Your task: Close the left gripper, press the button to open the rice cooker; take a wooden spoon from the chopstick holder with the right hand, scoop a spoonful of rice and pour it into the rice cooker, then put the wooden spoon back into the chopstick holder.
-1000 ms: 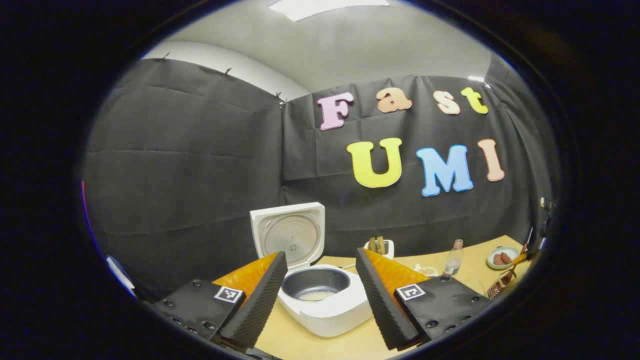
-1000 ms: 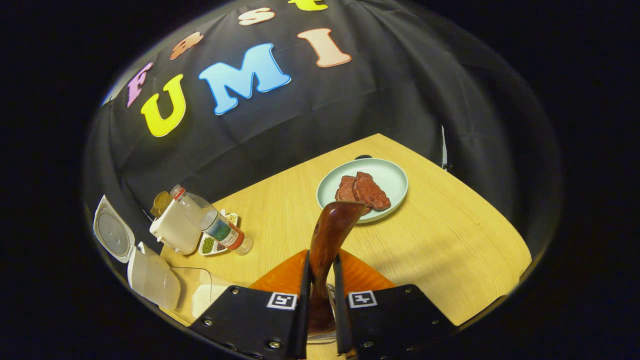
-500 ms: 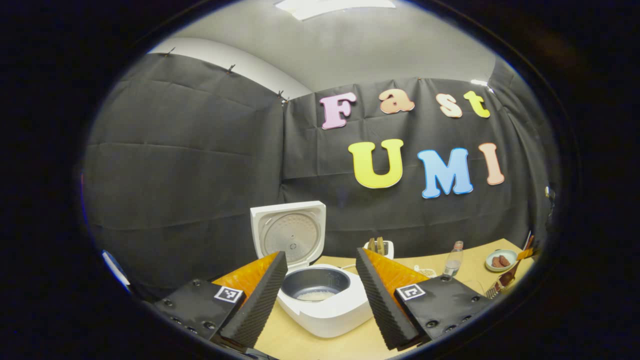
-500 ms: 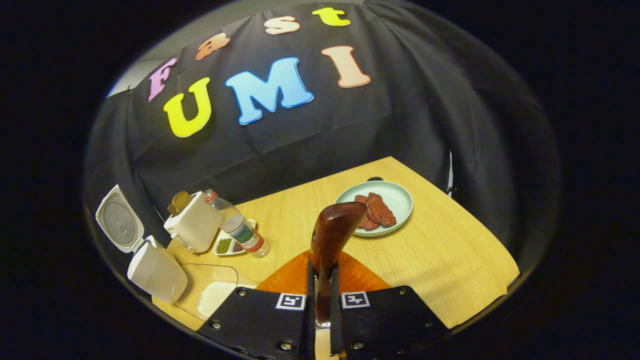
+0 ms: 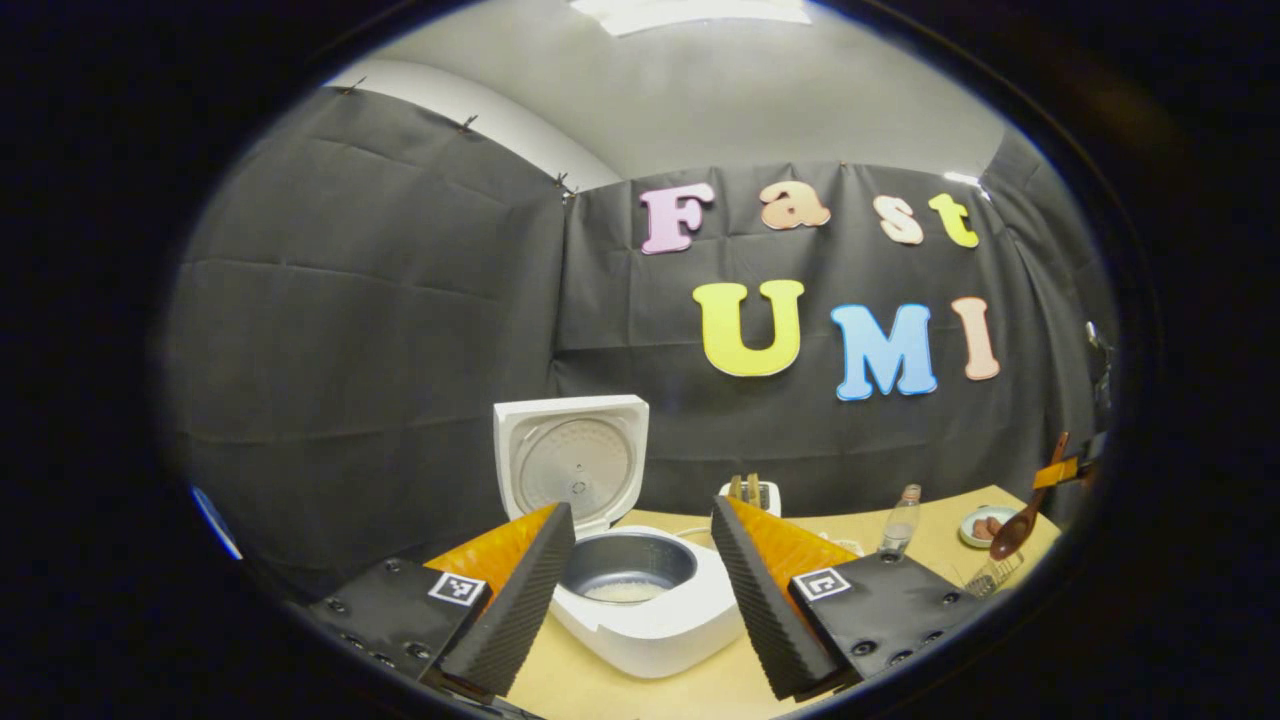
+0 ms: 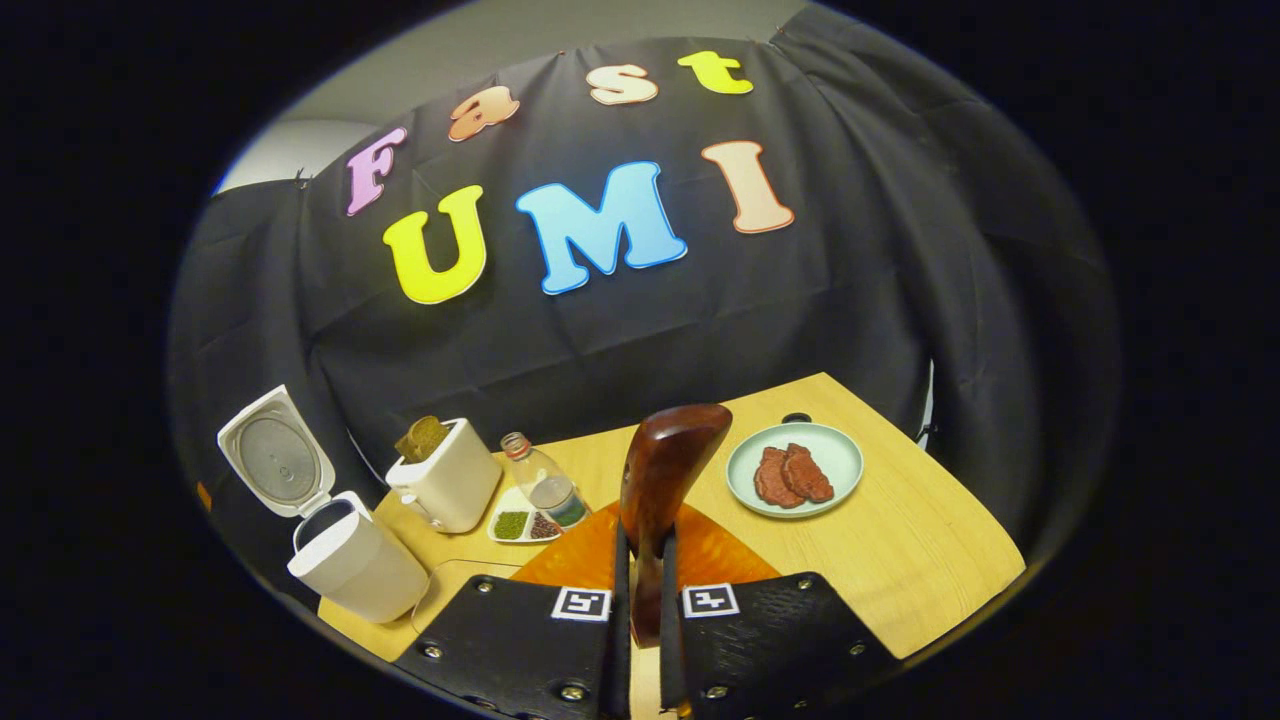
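Upright, the wooden spoon point(image 6: 662, 480) stands clamped between right tongs point(image 6: 645, 610).

Left gripper point(image 5: 640, 580) fingers spread; right gripper point(image 6: 640, 610) fingers clamped.

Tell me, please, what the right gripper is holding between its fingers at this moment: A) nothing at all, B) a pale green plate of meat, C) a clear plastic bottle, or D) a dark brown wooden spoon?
D: in the right gripper view, the right gripper has both fingers pressed on the handle of the dark brown wooden spoon, which rises between them, while the clear plastic bottle and the pale green plate rest on the table.
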The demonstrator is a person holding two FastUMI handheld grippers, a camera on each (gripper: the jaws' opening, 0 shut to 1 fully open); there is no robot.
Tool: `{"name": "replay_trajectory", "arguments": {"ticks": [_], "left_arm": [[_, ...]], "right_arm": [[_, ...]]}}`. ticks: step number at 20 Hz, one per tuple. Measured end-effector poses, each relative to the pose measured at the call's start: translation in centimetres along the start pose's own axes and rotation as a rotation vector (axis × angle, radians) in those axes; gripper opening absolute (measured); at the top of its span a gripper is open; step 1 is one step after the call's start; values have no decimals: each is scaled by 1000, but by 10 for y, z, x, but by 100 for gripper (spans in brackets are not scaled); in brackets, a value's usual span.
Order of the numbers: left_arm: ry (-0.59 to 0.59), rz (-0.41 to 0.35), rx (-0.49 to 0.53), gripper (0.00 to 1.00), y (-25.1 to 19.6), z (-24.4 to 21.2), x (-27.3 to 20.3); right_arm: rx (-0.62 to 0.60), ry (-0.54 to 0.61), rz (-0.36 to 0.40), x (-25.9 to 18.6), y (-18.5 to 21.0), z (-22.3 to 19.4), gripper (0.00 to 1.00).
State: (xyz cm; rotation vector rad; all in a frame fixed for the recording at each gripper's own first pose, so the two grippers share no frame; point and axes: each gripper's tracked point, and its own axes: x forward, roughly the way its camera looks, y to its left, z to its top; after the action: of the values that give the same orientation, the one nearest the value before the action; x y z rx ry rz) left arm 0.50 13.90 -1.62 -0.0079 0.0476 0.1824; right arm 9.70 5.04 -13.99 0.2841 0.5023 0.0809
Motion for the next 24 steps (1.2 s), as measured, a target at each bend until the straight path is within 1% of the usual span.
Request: {"name": "replay_trajectory", "arguments": {"ticks": [5, 9, 12, 19, 22, 24], "left_arm": [[14, -12, -8, 96, 21, -4, 4], [9, -16, -21, 96, 36, 0, 8], [9, -19, -4, 96, 47, -2, 9], [39, -4, 35, 96, 81, -16, 1], [33, 30, 39, 97, 98, -14, -4], [36, 41, 33, 95, 103, -16, -6]], "right_arm": [[-8, -7, 46, 1, 45, -10, 12], [-10, 23, 84, 7, 75, -32, 12], [-39, 38, 99, 15, 96, -55, 12], [-85, 98, 106, 39, 129, -111, 12], [-91, 121, 111, 45, 139, -129, 12], [-104, 114, 110, 50, 144, -136, 12]]}}
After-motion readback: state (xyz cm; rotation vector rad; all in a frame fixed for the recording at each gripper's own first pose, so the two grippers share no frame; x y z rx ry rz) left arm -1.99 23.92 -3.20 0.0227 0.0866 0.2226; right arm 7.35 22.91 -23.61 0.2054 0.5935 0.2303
